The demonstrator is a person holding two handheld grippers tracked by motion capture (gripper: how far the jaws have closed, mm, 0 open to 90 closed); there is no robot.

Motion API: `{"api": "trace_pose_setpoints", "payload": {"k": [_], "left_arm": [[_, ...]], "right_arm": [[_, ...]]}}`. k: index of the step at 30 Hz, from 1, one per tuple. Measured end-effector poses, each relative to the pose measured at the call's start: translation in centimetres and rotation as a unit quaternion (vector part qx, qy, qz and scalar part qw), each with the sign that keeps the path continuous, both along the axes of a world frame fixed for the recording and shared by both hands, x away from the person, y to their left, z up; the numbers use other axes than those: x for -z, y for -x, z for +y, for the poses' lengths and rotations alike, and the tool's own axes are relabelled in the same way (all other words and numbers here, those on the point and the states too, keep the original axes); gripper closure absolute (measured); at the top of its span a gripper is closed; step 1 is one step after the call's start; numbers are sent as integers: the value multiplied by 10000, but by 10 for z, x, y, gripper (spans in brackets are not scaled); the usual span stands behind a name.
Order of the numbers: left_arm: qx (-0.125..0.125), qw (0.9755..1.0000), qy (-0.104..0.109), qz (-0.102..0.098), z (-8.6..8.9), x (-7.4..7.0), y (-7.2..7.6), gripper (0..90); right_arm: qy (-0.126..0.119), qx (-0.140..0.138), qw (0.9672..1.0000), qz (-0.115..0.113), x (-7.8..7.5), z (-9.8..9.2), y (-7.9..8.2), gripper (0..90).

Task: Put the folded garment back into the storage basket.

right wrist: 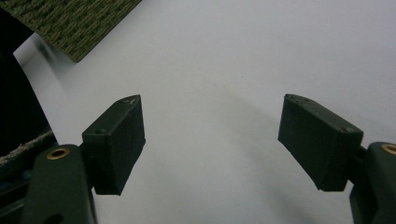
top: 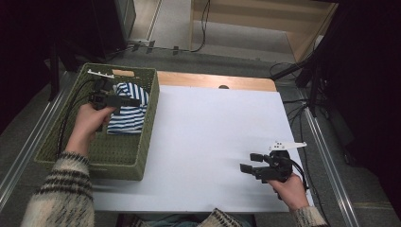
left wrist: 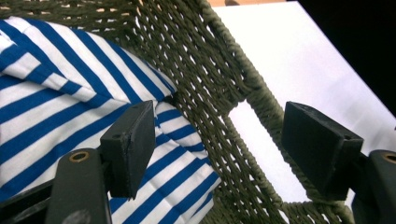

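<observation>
Jaws of both grippers gape, empty; left gripper [top: 118,100] over striped cloth [top: 128,113], basket wall [left wrist: 219,102] between.

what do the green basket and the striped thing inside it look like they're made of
The basket: woven cord or rope, perhaps paper or synthetic, olive green and matt; twisted strands in rows show along its wall in the left gripper view. The striped cloth: soft knit fabric, probably cotton, blue and white stripes, matt; it lies folded with soft creases.
</observation>
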State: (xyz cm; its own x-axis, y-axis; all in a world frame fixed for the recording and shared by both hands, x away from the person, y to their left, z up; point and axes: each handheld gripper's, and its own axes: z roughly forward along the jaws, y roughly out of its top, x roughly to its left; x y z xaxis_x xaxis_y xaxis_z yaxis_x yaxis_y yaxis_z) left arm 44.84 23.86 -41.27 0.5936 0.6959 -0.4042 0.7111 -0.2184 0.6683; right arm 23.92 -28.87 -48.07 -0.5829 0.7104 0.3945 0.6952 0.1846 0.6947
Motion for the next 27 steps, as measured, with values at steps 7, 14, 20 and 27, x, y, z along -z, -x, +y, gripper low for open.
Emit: {"api": "trace_pose_setpoints", "payload": {"k": [7, 14, 20, 27], "left_arm": [[84, 9999, 123, -25, -1, -7, 10, 267], [75, 9996, 258, -56, 2, -17, 21, 267], [129, 9995, 281, -3, 2, -21, 29, 267], [204, 9989, 420, 57, 3, -24, 39, 267]], "right_arm": [[0, -17, 10000, -6, -1, 0, 0, 209], [-4, -8, 10000, 10, -1, 1, 0, 208], [-16, -1, 10000, 14, -1, 1, 0, 209], [-8, 3, 10000, 5, -1, 0, 0, 208]]}}
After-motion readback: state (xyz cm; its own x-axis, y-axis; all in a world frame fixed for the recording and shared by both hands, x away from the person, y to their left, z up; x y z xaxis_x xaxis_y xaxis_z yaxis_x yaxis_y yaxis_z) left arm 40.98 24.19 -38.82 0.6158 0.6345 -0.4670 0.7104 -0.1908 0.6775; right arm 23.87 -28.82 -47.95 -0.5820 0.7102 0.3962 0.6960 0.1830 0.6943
